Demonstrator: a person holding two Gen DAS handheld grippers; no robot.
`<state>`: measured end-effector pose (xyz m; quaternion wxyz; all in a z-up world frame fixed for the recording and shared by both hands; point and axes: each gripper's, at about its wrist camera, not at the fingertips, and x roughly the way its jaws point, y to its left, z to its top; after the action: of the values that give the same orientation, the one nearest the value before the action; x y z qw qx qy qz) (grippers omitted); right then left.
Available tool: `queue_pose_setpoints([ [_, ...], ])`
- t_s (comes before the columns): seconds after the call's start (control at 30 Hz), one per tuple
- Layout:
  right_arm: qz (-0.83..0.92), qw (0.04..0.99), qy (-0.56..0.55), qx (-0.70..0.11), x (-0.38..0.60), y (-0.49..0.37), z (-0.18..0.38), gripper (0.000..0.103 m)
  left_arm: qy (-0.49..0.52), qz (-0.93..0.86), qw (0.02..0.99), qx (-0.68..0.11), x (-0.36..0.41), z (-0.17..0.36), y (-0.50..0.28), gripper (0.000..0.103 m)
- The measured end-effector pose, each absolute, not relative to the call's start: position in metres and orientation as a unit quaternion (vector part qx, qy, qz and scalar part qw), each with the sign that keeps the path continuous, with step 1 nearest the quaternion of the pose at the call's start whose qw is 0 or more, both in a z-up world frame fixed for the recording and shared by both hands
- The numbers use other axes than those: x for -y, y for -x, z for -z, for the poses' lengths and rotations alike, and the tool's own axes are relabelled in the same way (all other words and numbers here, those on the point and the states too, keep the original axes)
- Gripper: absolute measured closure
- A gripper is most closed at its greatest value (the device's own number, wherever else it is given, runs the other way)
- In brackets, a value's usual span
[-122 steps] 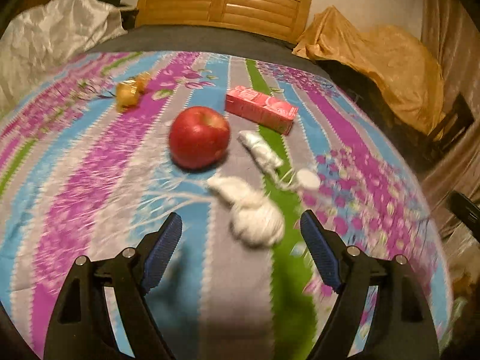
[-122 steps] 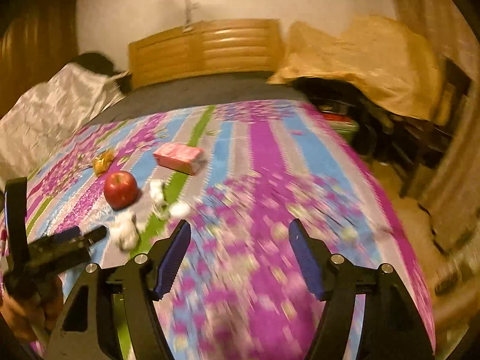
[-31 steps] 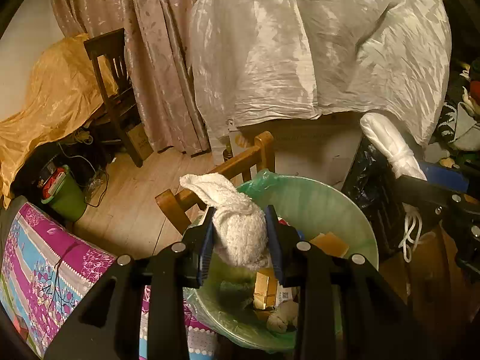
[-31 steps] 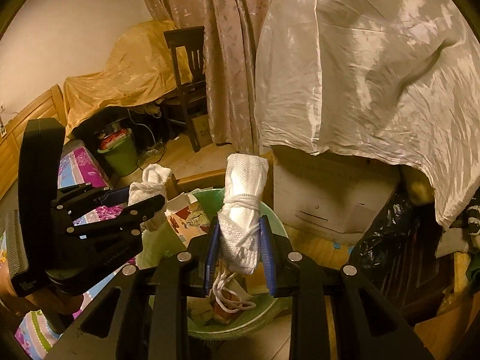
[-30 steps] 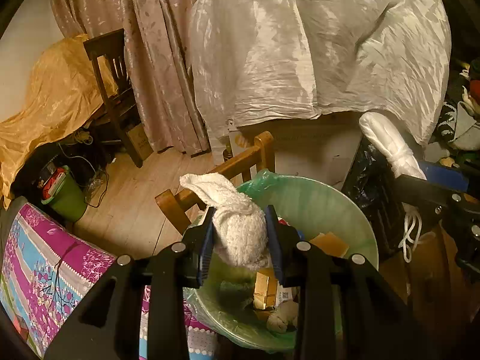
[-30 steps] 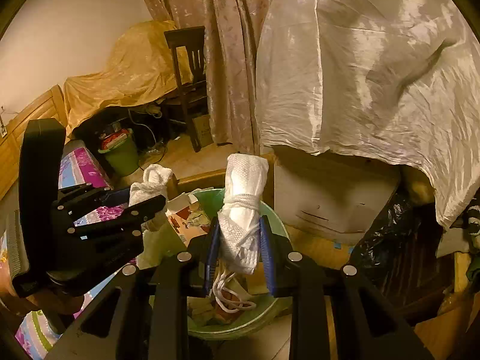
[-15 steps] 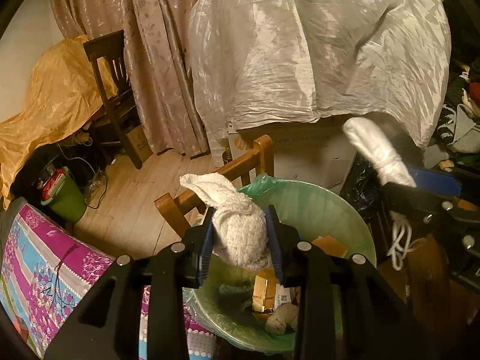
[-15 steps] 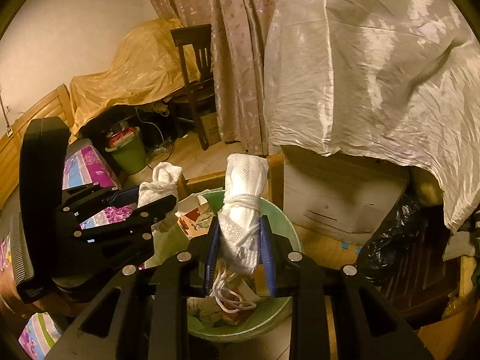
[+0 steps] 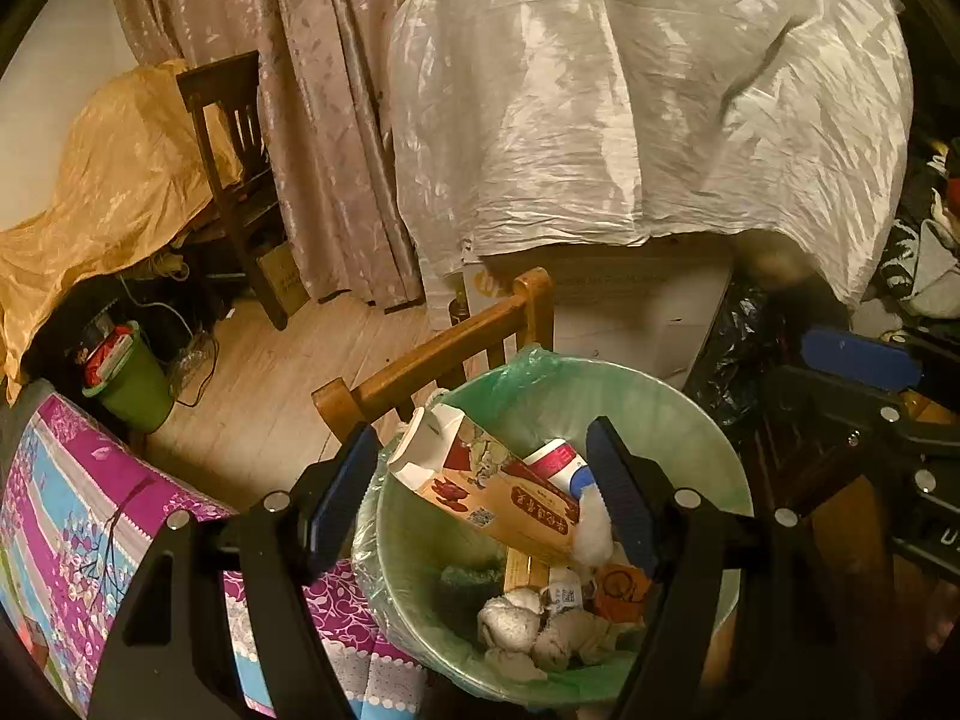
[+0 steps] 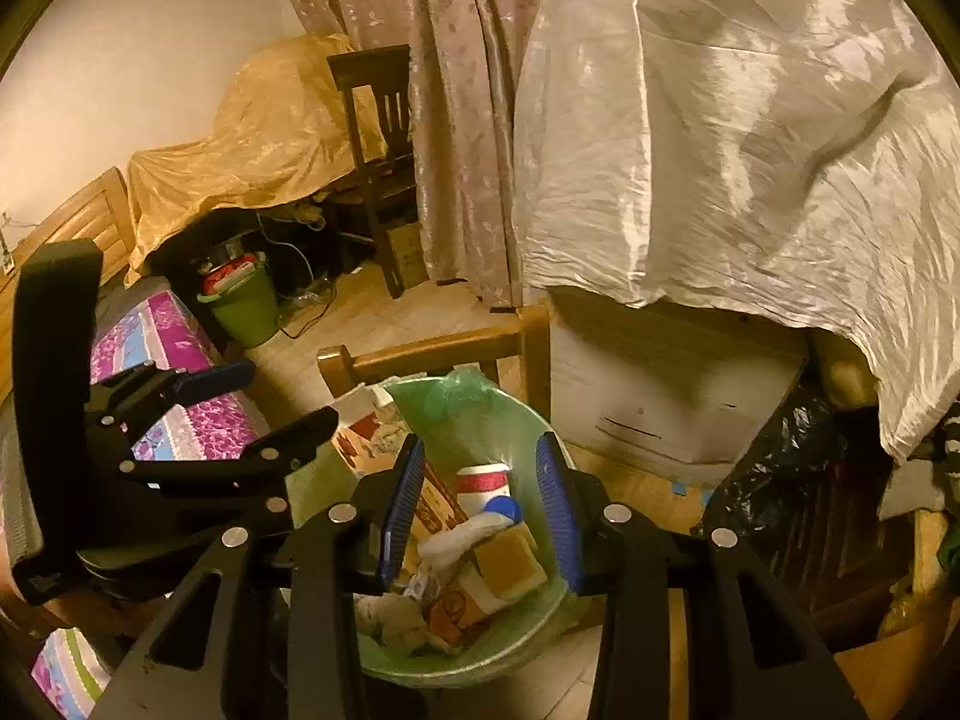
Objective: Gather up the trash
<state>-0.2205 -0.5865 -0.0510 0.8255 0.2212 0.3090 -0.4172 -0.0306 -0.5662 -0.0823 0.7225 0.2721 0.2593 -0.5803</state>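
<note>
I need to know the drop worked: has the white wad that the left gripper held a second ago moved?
Yes. It has left the left gripper, whose jaws are opening with nothing between them, and apparently dropped among the trash inside the green-lined bin.

The bin (image 9: 690,420) mouth lies open below both grippers. A carton (image 9: 498,480) leans across its left side, narrowing the way in. A chair rail (image 9: 432,360) crowds the far rim; the bed (image 9: 72,516) flanks the left, a black bag (image 9: 738,354) the right.
</note>
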Motion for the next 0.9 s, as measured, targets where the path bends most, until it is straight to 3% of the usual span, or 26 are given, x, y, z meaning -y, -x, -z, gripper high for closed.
queue_pose_setpoints([
  [0.17, 0.439, 0.817, -0.225, -0.297, 0.575, 0.234, 0.049, 0.062, -0.269, 0.582, 0.722, -0.259, 0.555, 0.079, 0.032, 0.034],
  [0.23, 0.448, 0.815, -0.225, -0.290, 0.567, 0.239, 0.048, 0.056, -0.264, 0.585, 0.722, -0.258, 0.547, 0.077, 0.034, 0.034],
  [0.3, 0.479, 0.809, -0.207, -0.271, 0.550, 0.248, 0.042, 0.024, -0.254, 0.592, 0.719, -0.259, 0.535, 0.074, 0.036, 0.034],
  [0.43, 0.517, 0.809, -0.174, -0.218, 0.518, 0.267, 0.027, 0.007, -0.234, 0.604, 0.720, -0.250, 0.509, 0.067, 0.038, 0.019],
  [0.63, 0.554, 0.803, -0.107, -0.191, 0.477, 0.278, 0.010, 0.005, -0.206, 0.627, 0.710, -0.246, 0.466, 0.056, 0.034, 0.009],
  [0.9, 0.571, 0.792, -0.086, -0.197, 0.440, 0.281, 0.001, 0.005, -0.157, 0.675, 0.678, -0.245, 0.420, 0.045, 0.023, 0.009],
])
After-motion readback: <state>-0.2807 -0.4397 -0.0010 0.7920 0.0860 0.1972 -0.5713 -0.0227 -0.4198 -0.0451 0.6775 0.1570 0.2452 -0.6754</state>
